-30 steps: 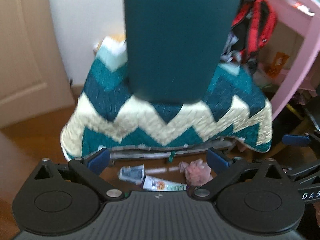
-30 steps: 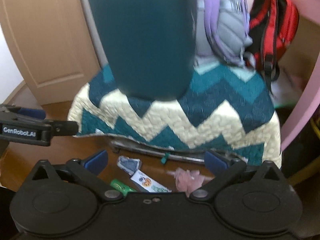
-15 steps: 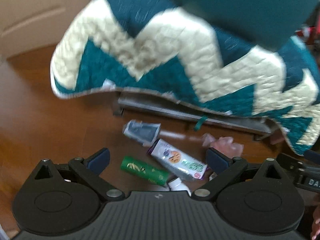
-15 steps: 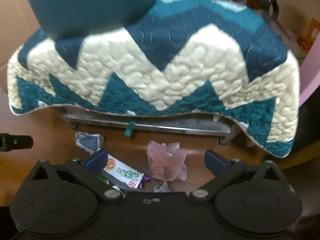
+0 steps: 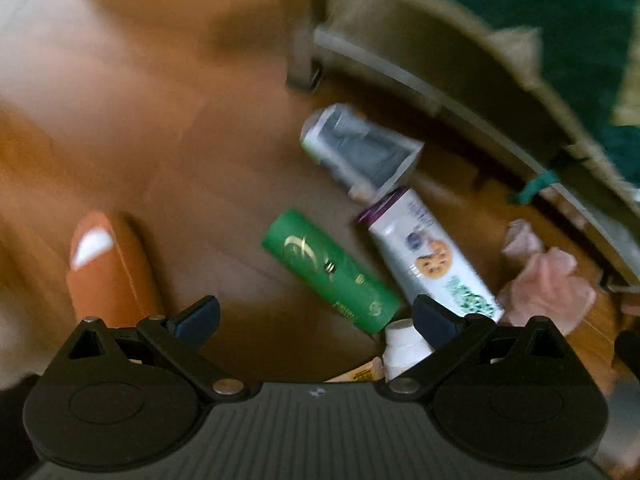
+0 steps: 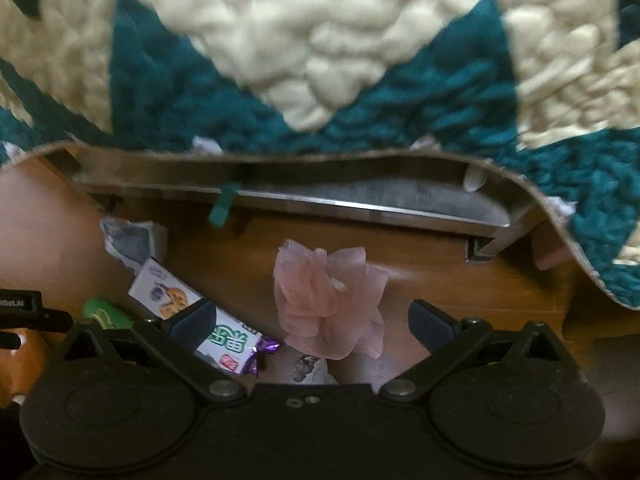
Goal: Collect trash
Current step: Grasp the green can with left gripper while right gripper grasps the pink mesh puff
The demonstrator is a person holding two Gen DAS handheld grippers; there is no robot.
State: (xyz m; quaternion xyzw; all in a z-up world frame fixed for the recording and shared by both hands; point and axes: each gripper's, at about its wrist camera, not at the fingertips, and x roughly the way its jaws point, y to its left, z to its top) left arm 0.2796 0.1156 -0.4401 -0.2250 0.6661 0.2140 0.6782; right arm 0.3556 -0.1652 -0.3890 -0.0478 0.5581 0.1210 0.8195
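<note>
Trash lies on the wooden floor by the quilt-covered bed. In the left wrist view: a green wrapper (image 5: 332, 272), a white cookie packet (image 5: 432, 256), a grey crumpled wrapper (image 5: 360, 148), a pink tissue wad (image 5: 548, 276) and a small white bottle (image 5: 404, 348). My left gripper (image 5: 316, 316) is open above the green wrapper. In the right wrist view the pink tissue wad (image 6: 328, 304) lies between the fingers of my open right gripper (image 6: 312, 320), with the cookie packet (image 6: 200, 316), the green wrapper (image 6: 104, 312) and the grey wrapper (image 6: 132, 240) to its left.
A teal and cream zigzag quilt (image 6: 320, 60) hangs over a metal bed frame (image 6: 360, 204) just behind the trash. An orange object with a white mark (image 5: 104, 264) stands on the floor at the left. The left gripper's tip (image 6: 24, 312) shows at the right view's left edge.
Both grippers have tilted down and moved closer to the floor trash. The dark teal object that filled the upper views is out of sight. Both stay open.
</note>
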